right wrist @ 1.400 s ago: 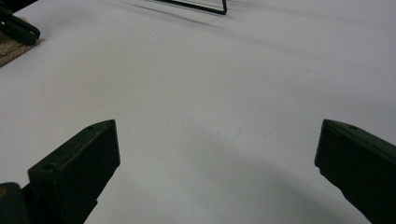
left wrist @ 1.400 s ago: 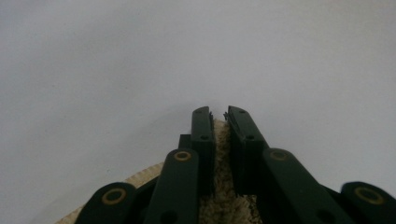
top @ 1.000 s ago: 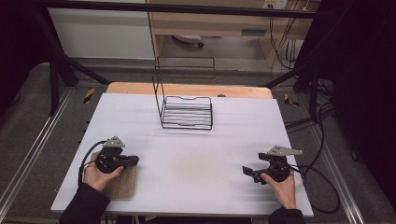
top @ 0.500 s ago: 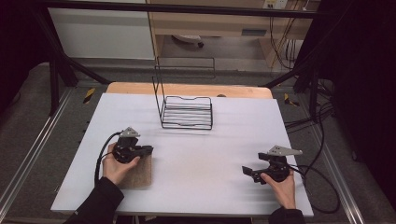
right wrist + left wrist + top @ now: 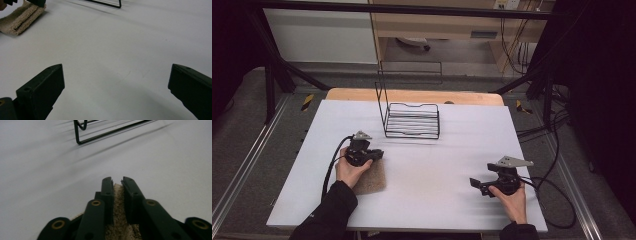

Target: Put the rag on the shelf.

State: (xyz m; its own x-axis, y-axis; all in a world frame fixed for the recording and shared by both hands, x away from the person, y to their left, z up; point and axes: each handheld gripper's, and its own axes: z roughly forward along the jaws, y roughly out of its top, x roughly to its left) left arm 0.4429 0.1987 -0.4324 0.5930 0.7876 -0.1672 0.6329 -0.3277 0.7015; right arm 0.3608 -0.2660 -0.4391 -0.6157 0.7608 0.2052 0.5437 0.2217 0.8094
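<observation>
Left gripper (image 5: 117,180) clamped on the far edge of a tan, soft, light, floppy-looking cloth pad (image 5: 371,181) lying near the table's (image 5: 452,205) left front; right gripper (image 5: 116,80) wide open, empty.

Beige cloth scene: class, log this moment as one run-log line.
left gripper: shut on beige cloth | right gripper: open, above table | wire rack: apart
</observation>
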